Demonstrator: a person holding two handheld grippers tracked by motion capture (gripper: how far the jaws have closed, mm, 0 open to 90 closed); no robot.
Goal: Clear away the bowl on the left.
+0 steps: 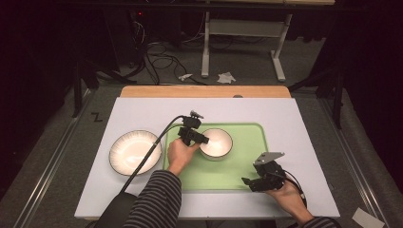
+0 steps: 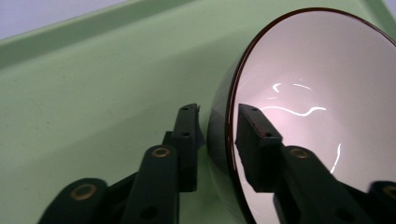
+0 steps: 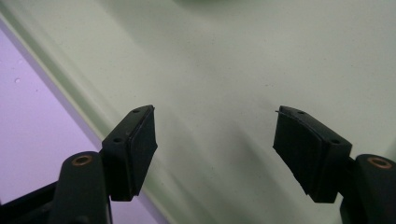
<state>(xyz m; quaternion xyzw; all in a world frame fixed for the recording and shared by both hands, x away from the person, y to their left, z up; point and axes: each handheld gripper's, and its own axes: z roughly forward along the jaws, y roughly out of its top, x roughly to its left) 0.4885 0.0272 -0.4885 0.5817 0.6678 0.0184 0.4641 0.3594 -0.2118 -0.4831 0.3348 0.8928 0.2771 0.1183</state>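
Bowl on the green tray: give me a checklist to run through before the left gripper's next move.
1. Bowl sits inside the green tray, clear of its raised edge: ok.
2. Left gripper straddles the bowl's rim, one jaw outside and one inside: ok.
3. Pads pressing on the rim: not ok; gaps show on both sides, so the bowl is not gripped.
4. Bowl empty, nothing to spill: ok.
5. Right gripper open and clear of the bowl, at the tray's near right corner: ok.
6. Plate left of the tray out of the way: ok.
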